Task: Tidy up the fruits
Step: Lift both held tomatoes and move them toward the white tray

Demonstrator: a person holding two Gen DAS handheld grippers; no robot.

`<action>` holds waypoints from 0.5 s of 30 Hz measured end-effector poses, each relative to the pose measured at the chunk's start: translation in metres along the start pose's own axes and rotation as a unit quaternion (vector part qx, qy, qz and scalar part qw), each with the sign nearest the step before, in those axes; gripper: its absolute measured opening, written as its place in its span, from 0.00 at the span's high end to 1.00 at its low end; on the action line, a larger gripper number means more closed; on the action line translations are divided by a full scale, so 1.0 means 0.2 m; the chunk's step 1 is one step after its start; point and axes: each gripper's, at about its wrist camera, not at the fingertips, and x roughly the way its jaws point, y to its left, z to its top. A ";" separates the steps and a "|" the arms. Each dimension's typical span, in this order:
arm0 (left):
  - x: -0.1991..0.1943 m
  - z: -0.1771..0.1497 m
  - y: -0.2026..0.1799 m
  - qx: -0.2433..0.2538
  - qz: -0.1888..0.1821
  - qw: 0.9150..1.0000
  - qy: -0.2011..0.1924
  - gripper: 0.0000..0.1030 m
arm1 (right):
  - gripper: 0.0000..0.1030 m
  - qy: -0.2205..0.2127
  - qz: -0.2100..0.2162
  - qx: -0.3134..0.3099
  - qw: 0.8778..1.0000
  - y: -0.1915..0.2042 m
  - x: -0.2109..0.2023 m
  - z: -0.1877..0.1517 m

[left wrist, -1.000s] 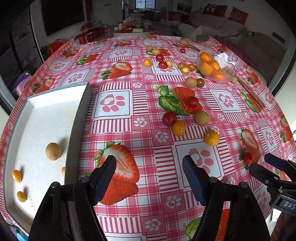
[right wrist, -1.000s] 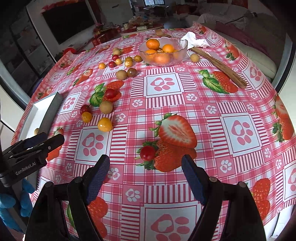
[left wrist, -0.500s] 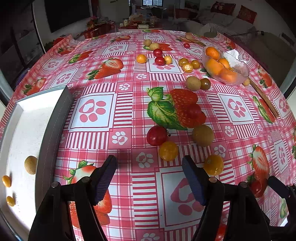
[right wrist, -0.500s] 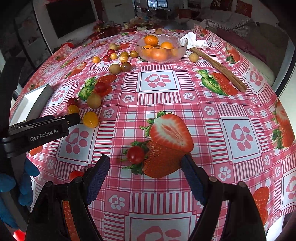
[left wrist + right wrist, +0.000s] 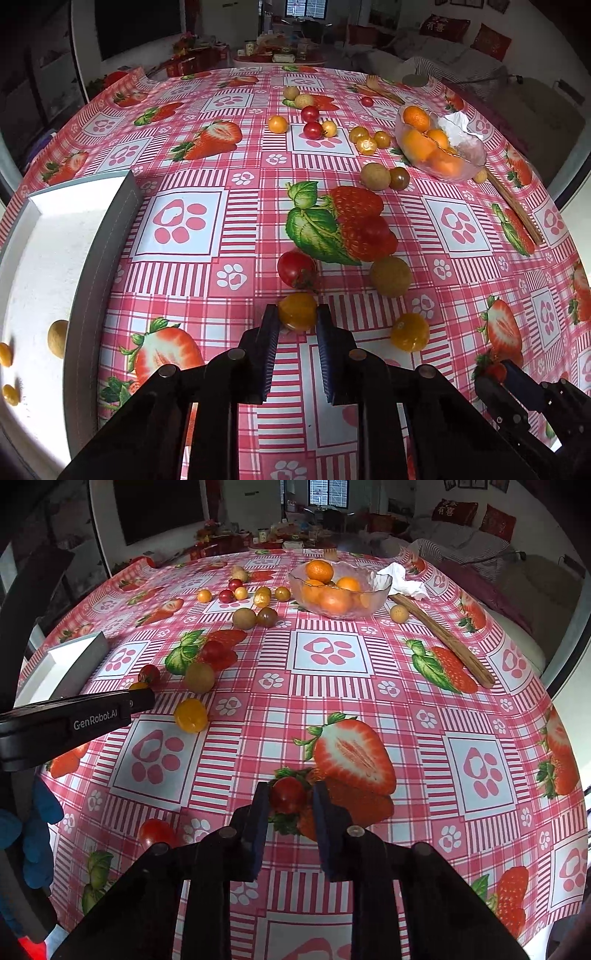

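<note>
My left gripper (image 5: 296,318) is shut on a yellow cherry tomato (image 5: 297,311) on the tablecloth. A red tomato (image 5: 296,268), a tan longan (image 5: 390,276) and another yellow tomato (image 5: 410,332) lie just beyond and right of it. The white tray (image 5: 103,236) at the left holds a longan (image 5: 58,338) and small yellow fruits. My right gripper (image 5: 289,796) is shut on a red cherry tomato (image 5: 287,794). Another red tomato (image 5: 156,832) lies to its left. The left gripper (image 5: 138,698) shows at the left of the right wrist view.
A glass bowl (image 5: 376,590) of oranges stands at the far side, with a wooden stick (image 5: 441,638) and white tissue (image 5: 404,581) beside it. Several small tomatoes and longans (image 5: 255,605) are scattered left of the bowl. The round table's edge curves away on the right.
Both grippers moved forward and down and closed. The left one took hold of the yellow tomato, the right one the red tomato.
</note>
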 end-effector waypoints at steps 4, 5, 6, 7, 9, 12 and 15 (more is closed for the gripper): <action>-0.07 -0.05 0.03 0.005 -0.014 1.000 -0.005 0.79 | 0.78 0.003 0.039 0.032 0.999 -0.05 -0.02 -0.01; -0.08 -0.06 0.03 0.009 -0.015 1.000 -0.007 0.79 | 0.78 0.005 0.046 0.040 0.998 -0.07 -0.02 -0.02; -0.10 -0.07 0.04 0.013 -0.015 1.000 -0.009 0.79 | 0.78 0.006 0.052 0.045 0.998 -0.08 -0.03 -0.02; -0.12 -0.08 0.04 0.016 -0.016 1.000 -0.009 0.79 | 0.78 0.007 0.057 0.049 0.997 -0.09 -0.03 -0.03; -0.16 -0.11 0.05 0.021 -0.019 1.000 -0.013 0.79 | 0.77 0.006 0.067 0.055 0.996 -0.10 -0.05 -0.05; -0.21 -0.14 0.06 0.030 -0.020 0.999 -0.018 0.79 | 0.77 0.006 0.074 0.066 0.995 -0.13 -0.08 -0.07; -0.25 -0.17 0.07 0.030 -0.027 0.999 -0.019 0.79 | 0.77 0.008 0.078 0.078 0.994 -0.16 -0.10 -0.09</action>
